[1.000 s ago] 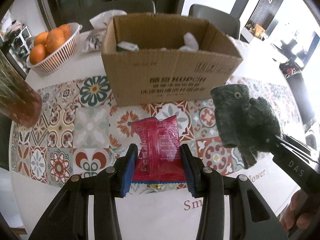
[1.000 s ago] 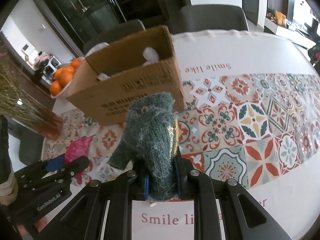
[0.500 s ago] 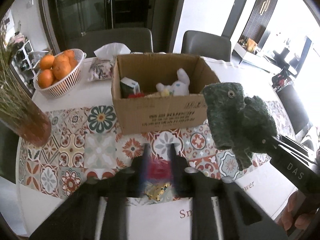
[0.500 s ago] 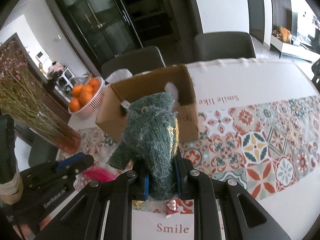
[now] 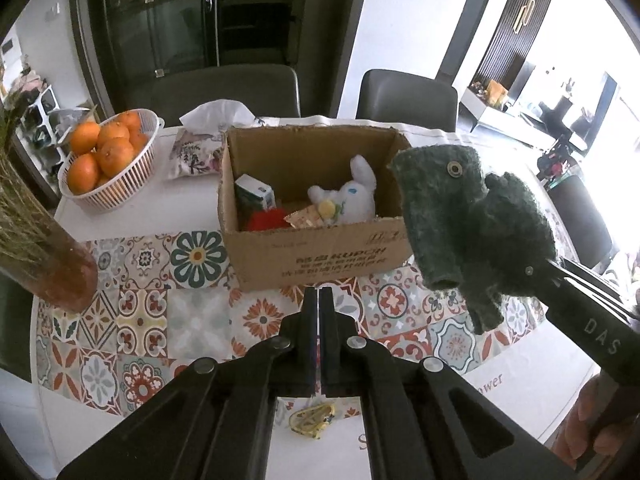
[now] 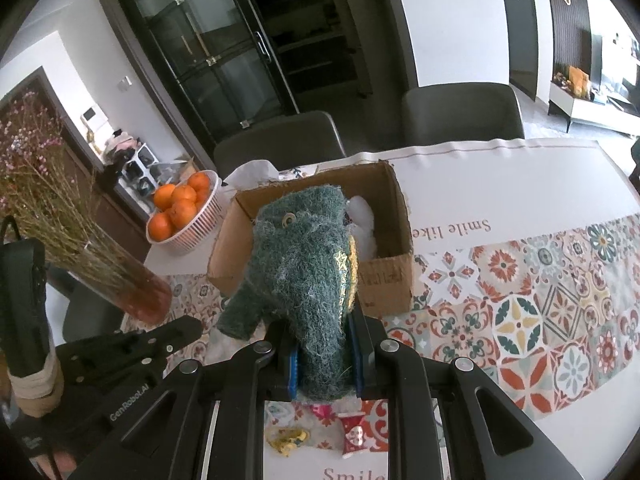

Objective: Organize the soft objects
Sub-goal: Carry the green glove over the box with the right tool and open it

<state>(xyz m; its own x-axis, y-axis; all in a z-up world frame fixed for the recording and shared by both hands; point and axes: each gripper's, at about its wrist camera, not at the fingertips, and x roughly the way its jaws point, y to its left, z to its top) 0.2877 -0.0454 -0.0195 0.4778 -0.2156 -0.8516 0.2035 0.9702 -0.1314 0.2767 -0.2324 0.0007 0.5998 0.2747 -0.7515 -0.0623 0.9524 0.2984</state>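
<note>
Dark glass-door cabinets and two grey chairs (image 5: 406, 94) stand behind a round counter (image 5: 132, 208) covered by a white cloth with a band of patterned tiles. On it sits an open cardboard box (image 5: 320, 246) holding a white plush bunny (image 5: 346, 200), a small carton, something red and a snack packet. Left of the box are a white basket of oranges (image 5: 106, 156) and a tissue pack (image 5: 198, 152), and nearer the left edge a vase of dried stems (image 6: 132, 284). The left tool (image 5: 319, 300) hovers above the tiled band in front of the box; its jaws have just been closing and now meet with nothing between them. The right tool (image 6: 326, 360) is clamped on the lower body of a dark green felt elephant (image 6: 304, 268), which it holds up in the air in front of the box, trunk hanging to the left. Low on the cloth, below the tools, lie a small yellow wrapper (image 6: 286, 438) and a small red packet (image 6: 352, 432). A hand shows at the right tool's handle in the left wrist view.
</note>
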